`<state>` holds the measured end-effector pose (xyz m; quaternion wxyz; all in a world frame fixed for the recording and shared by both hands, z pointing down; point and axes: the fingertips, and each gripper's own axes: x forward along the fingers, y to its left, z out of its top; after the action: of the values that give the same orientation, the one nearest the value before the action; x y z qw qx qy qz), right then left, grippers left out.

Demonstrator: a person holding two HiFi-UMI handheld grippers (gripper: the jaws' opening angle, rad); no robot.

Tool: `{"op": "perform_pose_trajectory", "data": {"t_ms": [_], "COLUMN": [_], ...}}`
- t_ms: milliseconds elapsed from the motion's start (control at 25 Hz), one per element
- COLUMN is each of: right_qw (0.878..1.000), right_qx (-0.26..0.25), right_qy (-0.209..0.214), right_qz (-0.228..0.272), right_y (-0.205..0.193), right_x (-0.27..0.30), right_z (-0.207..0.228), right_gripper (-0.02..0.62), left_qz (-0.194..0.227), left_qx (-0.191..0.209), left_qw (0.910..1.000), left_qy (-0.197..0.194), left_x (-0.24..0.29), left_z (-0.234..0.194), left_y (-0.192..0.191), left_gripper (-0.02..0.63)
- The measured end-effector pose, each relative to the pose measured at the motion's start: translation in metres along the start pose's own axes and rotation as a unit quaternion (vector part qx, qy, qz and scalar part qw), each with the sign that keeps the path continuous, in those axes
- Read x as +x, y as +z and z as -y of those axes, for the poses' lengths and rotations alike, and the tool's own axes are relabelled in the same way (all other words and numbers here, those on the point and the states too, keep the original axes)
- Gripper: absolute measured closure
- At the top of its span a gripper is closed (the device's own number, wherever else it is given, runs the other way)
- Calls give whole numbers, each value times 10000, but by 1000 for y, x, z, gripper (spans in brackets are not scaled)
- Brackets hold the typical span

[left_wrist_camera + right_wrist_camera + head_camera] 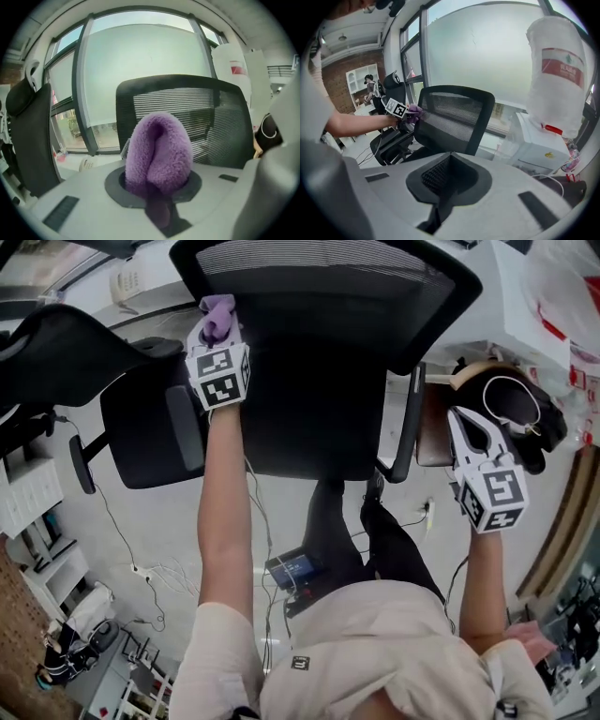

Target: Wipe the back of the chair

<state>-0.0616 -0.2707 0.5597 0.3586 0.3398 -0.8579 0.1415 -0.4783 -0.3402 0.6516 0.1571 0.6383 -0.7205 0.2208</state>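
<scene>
A second black chair (56,352) is standing to the left of the chair back (328,352), with a strip of pale floor (141,521) lying open between the two.

The left gripper (217,331) is clamping a folded purple cloth (217,313), and the fleece is bulging out past its jaws. The cloth is sitting at the left edge of the chair back, just below the top corner. In the right gripper view it is resting against the frame there.

In the left gripper view the cloth (158,150) is filling the middle. The mesh of the chair back (197,112) is spreading behind it and to its right, so the whole width of the panel is lying open on that side. A large window (140,61) is rising beyond the top rim.

The right gripper (469,432) is hanging off the right edge of the chair back, clear of the armrest (410,427). Its jaws are pressing together with nothing between them. A black bag (520,418) is lying just beyond it. In the right gripper view the chair back (450,119) is standing well apart from the jaws. A white bagged object (560,79) is crowding the room farther to the right.
</scene>
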Motion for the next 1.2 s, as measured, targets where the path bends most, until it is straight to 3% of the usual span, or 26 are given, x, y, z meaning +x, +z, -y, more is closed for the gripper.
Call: {"op": "perform_pose_trajectory", "data": {"t_ms": [160,480,800,1200], "right_qw": [9998,9992,9959,9857], "right_qx": [-129,-179,-287,-482], "right_qy": [112,162,204,265], "right_qz": [93,328,839,1595], "right_y": [26,42,82,135], "right_x": [5,-10,-53,-131], "right_z": [-9,0,11,23], "right_gripper": [601,601,601,601], "left_qz": [-12,170,525,1187], "left_qx": [-235,-58,86,326], "left_qw": [9997,9996,9980,9908], "left_qy": [110,205,345,560], "left_x": [-11,-46,-119,-249], "left_z": [-14,-10,2,24], "left_y": [1,31,89,181], "left_gripper": [531,531,531,531]}}
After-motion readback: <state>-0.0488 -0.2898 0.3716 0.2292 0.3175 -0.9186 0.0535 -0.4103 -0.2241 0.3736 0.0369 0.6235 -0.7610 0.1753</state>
